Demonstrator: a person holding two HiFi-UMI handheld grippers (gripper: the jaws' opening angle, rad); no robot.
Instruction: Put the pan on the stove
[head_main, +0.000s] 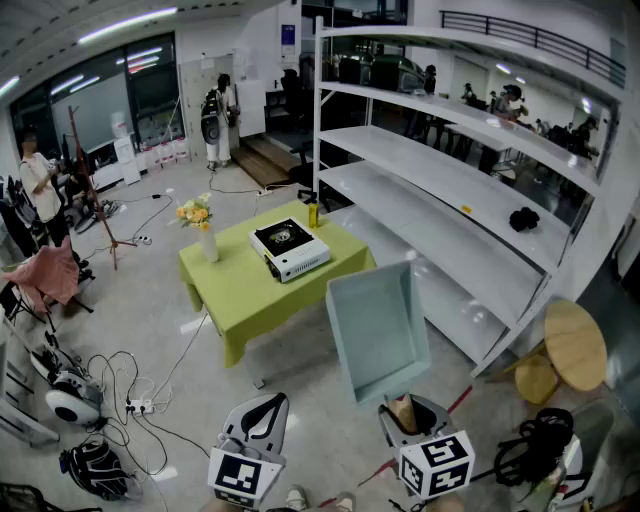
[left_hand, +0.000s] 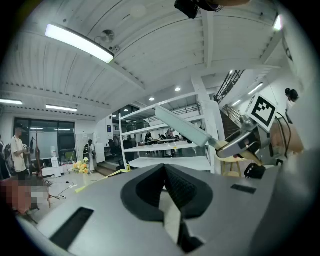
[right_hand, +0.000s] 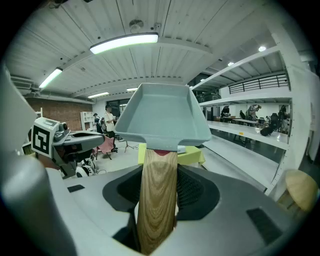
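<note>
one pan (head_main: 375, 325), one stove (head_main: 289, 248), one table (head_main: 240, 290).

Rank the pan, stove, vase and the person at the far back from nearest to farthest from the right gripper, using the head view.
1. Pan: held by its handle in the right gripper, straight ahead.
2. Stove: on the table, ahead and to the left.
3. Vase: at the table's left side, beyond the stove.
4. Person: standing at the far back of the room.
</note>
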